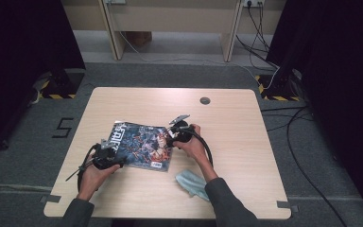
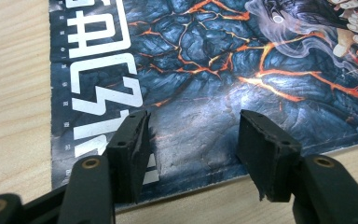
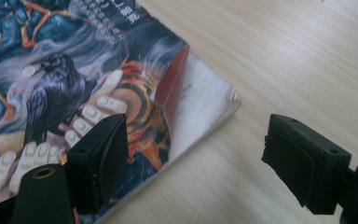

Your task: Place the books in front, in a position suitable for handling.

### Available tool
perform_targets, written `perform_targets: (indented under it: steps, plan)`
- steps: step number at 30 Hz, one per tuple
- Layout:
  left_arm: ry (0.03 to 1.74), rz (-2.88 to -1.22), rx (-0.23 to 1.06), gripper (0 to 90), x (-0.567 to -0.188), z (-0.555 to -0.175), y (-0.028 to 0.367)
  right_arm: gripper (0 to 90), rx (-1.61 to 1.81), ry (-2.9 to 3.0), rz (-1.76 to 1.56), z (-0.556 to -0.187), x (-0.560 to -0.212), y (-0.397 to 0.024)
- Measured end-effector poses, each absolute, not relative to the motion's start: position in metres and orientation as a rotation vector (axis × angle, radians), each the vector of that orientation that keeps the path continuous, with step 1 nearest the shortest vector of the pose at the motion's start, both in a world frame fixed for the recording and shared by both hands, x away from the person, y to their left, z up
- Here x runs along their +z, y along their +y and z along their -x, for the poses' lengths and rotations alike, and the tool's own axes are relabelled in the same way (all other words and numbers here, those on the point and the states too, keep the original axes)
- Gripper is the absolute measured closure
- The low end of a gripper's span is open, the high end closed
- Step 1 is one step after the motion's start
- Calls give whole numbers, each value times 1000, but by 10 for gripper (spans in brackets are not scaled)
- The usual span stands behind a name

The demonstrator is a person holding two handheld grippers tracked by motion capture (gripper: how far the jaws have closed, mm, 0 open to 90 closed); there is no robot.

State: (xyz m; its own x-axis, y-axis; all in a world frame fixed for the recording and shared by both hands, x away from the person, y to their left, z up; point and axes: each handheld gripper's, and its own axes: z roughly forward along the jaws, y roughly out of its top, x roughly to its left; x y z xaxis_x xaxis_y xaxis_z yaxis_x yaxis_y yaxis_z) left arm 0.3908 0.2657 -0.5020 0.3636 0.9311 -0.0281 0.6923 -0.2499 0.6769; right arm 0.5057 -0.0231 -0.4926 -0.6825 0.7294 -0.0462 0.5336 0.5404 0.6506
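A magazine [image 1: 139,144] with a dark blue and orange cover lies flat on the wooden table [image 1: 227,123], left of centre. My left gripper [image 1: 108,157] is at its near left edge. In the left gripper view the left gripper [image 2: 193,140] is open, both jaws over the magazine [image 2: 205,70] cover just inside that edge, nothing gripped. My right gripper [image 1: 176,135] is at the magazine's right edge. In the right gripper view the right gripper [image 3: 196,144] is open, one jaw over the magazine [image 3: 74,84] cover, the other over bare table. The cover's corner [image 3: 175,79] is folded up, showing a white page.
A crumpled pale blue-grey cloth [image 1: 192,183] lies near the table's front edge, under the right forearm. A round cable hole [image 1: 204,100] sits at the back of the table. Cables [image 1: 293,137] run over the floor to the right.
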Motion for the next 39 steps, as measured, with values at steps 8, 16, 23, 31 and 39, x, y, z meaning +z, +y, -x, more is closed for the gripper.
perform_targets:
  steps: [8, 16, 23, 31, 39]
  plan:
    - [1400, -2026, 520, 430, -502, -390, 265, 235, 886, 2460, -1023, -519, -495, -16]
    - [1397, -2032, 515, 430, -502, -391, 266, 294, 883, 2516, -957, -518, -497, -4]
    - [1393, -2046, 503, 423, -501, -393, 266, 362, 888, 2573, -867, -501, -495, -7]
    - [1393, -2059, 500, 403, -500, -396, 266, 395, 901, 2627, -894, -489, -495, -13]
    - [1453, -2050, 528, 292, -501, -404, 276, 399, 878, 2671, -883, -467, -492, -17]
